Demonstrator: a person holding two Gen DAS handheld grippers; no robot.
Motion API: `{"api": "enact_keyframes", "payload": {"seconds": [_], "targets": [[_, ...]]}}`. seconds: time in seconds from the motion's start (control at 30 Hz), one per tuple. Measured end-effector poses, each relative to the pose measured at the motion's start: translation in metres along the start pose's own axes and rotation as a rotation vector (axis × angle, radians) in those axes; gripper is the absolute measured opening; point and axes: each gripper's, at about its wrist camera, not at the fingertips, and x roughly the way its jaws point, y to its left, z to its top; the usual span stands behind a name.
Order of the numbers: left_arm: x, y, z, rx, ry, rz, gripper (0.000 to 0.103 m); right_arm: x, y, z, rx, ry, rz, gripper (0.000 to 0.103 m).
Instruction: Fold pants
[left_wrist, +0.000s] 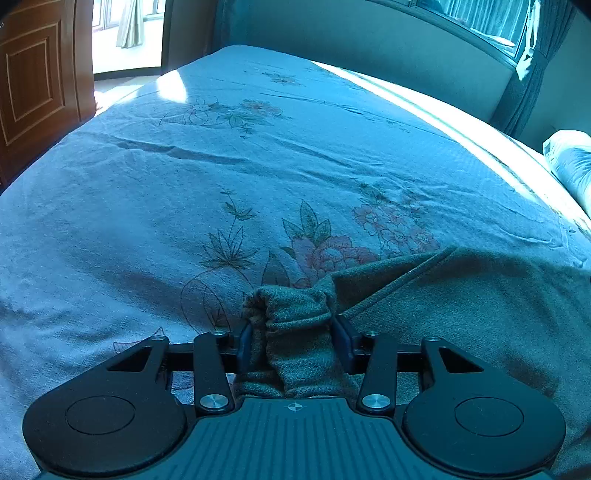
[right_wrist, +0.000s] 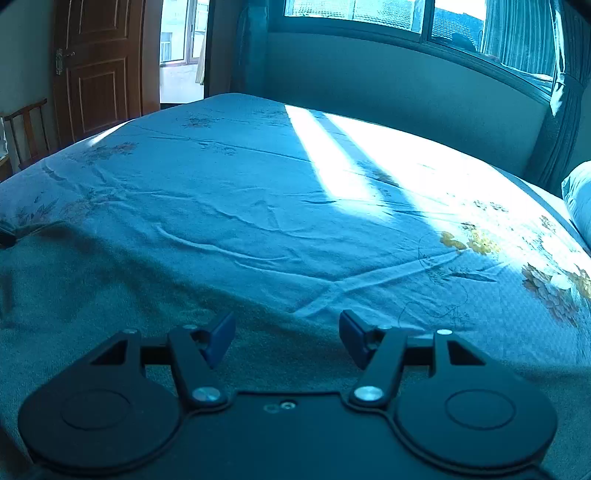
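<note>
Grey-green pants (left_wrist: 461, 306) lie on the bed at the lower right of the left wrist view. My left gripper (left_wrist: 295, 334) is shut on a bunched end of the pants, the cloth puffing up between its blue pads. In the right wrist view the pants (right_wrist: 92, 295) spread flat across the lower left. My right gripper (right_wrist: 287, 334) is open and empty, low over the pants' edge, its blue pads (right_wrist: 221, 336) apart.
The bed has a light floral sheet (left_wrist: 184, 177). A pillow (left_wrist: 570, 162) lies at the right edge. A wooden door (right_wrist: 96, 70), a chair (right_wrist: 27, 133) and a window (right_wrist: 369, 14) stand beyond the bed.
</note>
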Motion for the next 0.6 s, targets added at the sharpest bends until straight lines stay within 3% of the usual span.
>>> {"api": "enact_keyframes", "payload": {"seconds": [0.2,0.33,0.37,0.43,0.5,0.57,0.6], "targets": [[-0.007,0.009,0.000,0.007,-0.001,-0.020,0.036,0.031,-0.004,0.010,-0.164,0.083,0.043,0.053],[0.001,0.011,0.002,0.033,-0.001,-0.035,0.044,0.050,-0.015,0.013,-0.142,0.163,0.113,0.053],[0.004,0.013,0.000,0.029,-0.011,-0.042,0.046,0.051,-0.015,0.014,-0.129,0.176,0.128,0.048],[0.008,0.014,-0.001,0.019,-0.027,-0.058,0.044,0.050,-0.010,0.014,-0.150,0.175,0.152,0.007],[0.007,0.018,-0.002,0.015,-0.048,-0.089,0.037,0.046,-0.003,0.016,-0.154,0.176,0.131,0.000],[0.000,0.019,-0.002,0.009,-0.080,-0.107,0.022,0.035,-0.001,0.017,-0.143,0.145,0.111,0.000],[-0.008,0.016,-0.003,0.038,-0.101,-0.108,0.020,0.024,-0.002,0.017,-0.136,0.121,0.109,0.000]]}}
